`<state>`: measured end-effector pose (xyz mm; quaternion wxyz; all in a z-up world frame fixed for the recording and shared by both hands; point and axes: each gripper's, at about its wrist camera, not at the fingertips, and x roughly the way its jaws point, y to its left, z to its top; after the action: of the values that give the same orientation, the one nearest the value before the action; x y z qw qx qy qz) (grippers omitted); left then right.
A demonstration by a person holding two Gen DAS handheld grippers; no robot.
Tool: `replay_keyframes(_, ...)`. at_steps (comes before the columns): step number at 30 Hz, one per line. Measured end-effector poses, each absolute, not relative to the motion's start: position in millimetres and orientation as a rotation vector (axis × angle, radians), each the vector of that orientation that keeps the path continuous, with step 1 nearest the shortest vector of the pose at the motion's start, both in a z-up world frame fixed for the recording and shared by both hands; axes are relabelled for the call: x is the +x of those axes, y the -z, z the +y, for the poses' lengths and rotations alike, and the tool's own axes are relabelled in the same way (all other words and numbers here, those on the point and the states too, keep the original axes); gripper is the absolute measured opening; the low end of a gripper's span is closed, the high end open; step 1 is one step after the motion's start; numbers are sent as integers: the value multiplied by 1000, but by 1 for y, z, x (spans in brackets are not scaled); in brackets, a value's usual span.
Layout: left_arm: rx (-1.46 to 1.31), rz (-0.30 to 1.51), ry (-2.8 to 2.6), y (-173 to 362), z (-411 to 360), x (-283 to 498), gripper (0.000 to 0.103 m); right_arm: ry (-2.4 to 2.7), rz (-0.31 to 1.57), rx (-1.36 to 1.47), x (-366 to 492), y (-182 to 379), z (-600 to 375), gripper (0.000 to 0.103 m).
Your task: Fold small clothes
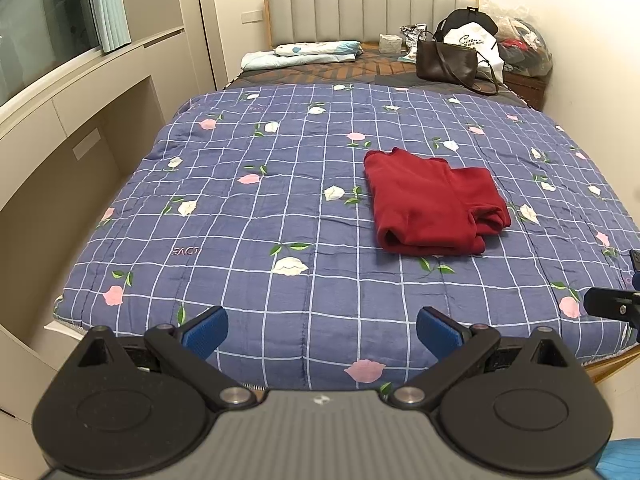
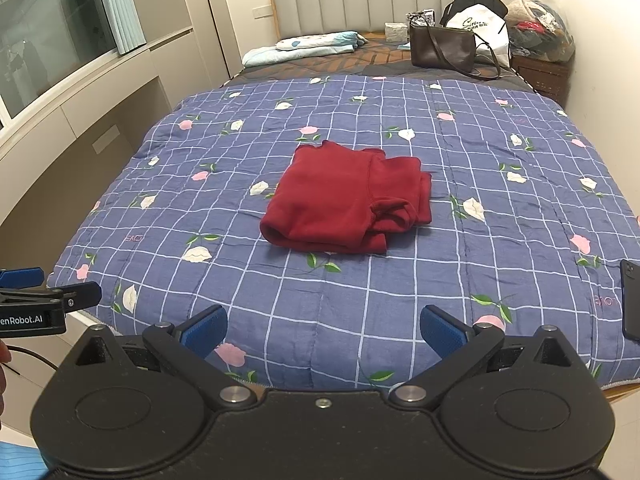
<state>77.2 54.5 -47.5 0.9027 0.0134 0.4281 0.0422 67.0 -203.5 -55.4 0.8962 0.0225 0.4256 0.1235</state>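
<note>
- left gripper (image 1: 322,334): jaws spread wide, nothing between the blue pads (image 1: 206,330); it hangs over the near edge of the bed, well short of the cloth. In the right wrist view its side shows at the left edge with white lettering cut off by the frame: "enRobot.AI".
- quilt (image 1: 248,216): blue, white grid, pink and white flowers. Small pink lettering printed on it reads reversed, roughly "LOVE"; a second copy sits near the right edge in the right wrist view. Risk: quilt is soft and loose, so a low pinch could grab quilt along with the garment and drag both.
- red garment (image 2: 344,204): lies on the quilt mid-bed, already folded into a rough rectangle, touched by neither gripper. Risk: a bunched cuff or sleeve end pokes out at the near right corner; a pinch there would likely pull only the inner layer and open the fold. Top layers look offset on the right, so lifting one edge may slide the stack apart.
- right gripper (image 2: 324,332): jaws spread too, empty, near the foot of the bed.
- brown handbag (image 2: 442,50) and white bag (image 2: 482,28) at the headboard, well apart from the work. White bag carries dark script print, too small to read for sure.
- dark phone (image 2: 631,300) at the right edge of the quilt: a wide sweep of the right gripper could knock it off.
</note>
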Motion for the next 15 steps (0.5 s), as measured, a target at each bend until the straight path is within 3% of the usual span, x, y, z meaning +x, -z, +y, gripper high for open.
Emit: replay_keyframes(15, 41, 894, -72, 48, 47, 82, 102, -258, 889, 54, 72, 57, -207, 102)
